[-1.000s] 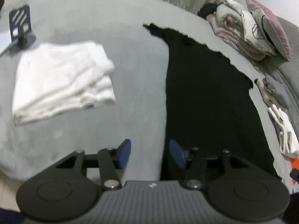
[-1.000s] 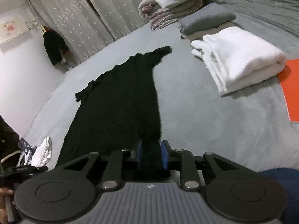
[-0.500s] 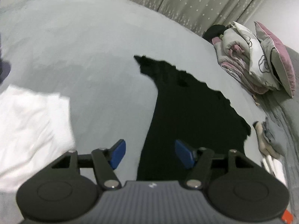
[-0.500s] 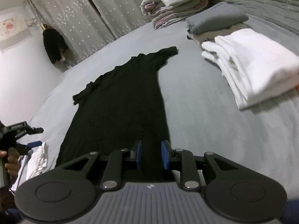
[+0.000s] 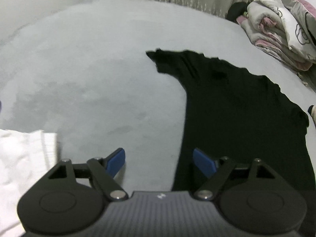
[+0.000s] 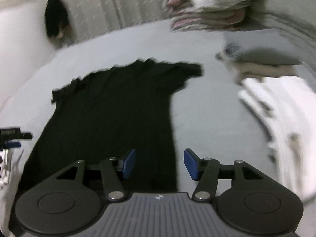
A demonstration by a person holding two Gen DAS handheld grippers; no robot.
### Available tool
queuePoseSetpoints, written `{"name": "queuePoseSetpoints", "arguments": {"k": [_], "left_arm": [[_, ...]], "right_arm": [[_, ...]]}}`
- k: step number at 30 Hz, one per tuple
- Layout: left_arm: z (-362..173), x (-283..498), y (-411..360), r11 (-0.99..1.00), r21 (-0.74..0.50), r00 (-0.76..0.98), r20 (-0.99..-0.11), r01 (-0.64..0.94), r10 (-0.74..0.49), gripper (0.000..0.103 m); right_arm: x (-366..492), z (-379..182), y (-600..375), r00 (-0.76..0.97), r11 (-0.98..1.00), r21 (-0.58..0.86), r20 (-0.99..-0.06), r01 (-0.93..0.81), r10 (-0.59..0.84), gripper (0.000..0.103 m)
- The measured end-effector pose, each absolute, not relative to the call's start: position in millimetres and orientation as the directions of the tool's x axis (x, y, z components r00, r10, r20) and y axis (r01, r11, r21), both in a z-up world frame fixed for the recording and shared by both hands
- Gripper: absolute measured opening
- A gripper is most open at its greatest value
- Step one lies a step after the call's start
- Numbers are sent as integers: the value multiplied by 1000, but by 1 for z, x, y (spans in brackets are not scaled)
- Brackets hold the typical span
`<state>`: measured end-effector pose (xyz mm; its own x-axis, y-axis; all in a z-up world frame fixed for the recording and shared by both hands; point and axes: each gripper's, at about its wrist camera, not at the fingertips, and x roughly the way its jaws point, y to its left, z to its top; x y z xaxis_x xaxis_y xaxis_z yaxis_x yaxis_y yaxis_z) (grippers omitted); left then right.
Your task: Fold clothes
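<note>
A black short-sleeved T-shirt [image 5: 237, 106] is lying flat on a grey bedspread [image 5: 88, 69]. The left gripper [image 5: 159, 161] and the right gripper [image 6: 159, 163] are hovering over its side edges, jaws just opening, gripping nothing. Bare grey cover is lying between the shirt and a folded white stack [image 6: 280, 118]. No writing is legible.

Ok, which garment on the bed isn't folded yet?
The black T-shirt, spread flat on the grey bed with both sleeves out. The white and grey garments beside it are folded in stacks.
</note>
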<state>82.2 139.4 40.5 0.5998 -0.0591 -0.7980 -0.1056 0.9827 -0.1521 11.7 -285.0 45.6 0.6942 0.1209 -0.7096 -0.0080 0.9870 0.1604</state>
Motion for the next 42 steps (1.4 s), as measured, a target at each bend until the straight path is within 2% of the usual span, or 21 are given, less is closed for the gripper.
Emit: {"name": "queuePoseSetpoints", "arguments": {"k": [7, 10, 21, 28, 30, 32, 33, 34, 38, 42], "left_arm": [[32, 99, 136, 985, -121, 596, -803, -120, -26, 84], [30, 102, 136, 988, -102, 598, -801, -119, -10, 89], [25, 109, 132, 992, -83, 596, -803, -94, -11, 94], [22, 111, 132, 993, -82, 597, -802, -79, -18, 95], [21, 113, 133, 994, -81, 599, -801, -76, -19, 96], [19, 114, 133, 994, -81, 603, -798, -72, -21, 96], [19, 114, 133, 994, -80, 604, -797, -70, -22, 96], [19, 114, 133, 995, -79, 604, -797, -69, -22, 96], [20, 114, 135, 993, -92, 604, -797, -73, -30, 96], [19, 115, 134, 993, -92, 602, -798, -69, -32, 98]], "right_arm": [[50, 40, -290, 704, 983, 183, -696, -13, 139, 55], [78, 44, -317, 720, 967, 248, -682, 58, 132, 55], [174, 16, -383, 733, 808, 523, -656, 271, 178, 55], [212, -1, -398, 783, 729, 588, -611, 350, 117, 54], [224, -4, -397, 788, 746, 567, -609, 350, 93, 54], [235, -2, -390, 782, 795, 510, -619, 328, 75, 48], [241, 0, -386, 778, 821, 477, -625, 314, 66, 25], [246, 2, -383, 770, 847, 439, -636, 301, 55, 9], [249, 29, -367, 780, 933, 260, -625, 251, -36, 9], [258, 66, -335, 798, 983, -57, -576, 176, -176, 9]]}}
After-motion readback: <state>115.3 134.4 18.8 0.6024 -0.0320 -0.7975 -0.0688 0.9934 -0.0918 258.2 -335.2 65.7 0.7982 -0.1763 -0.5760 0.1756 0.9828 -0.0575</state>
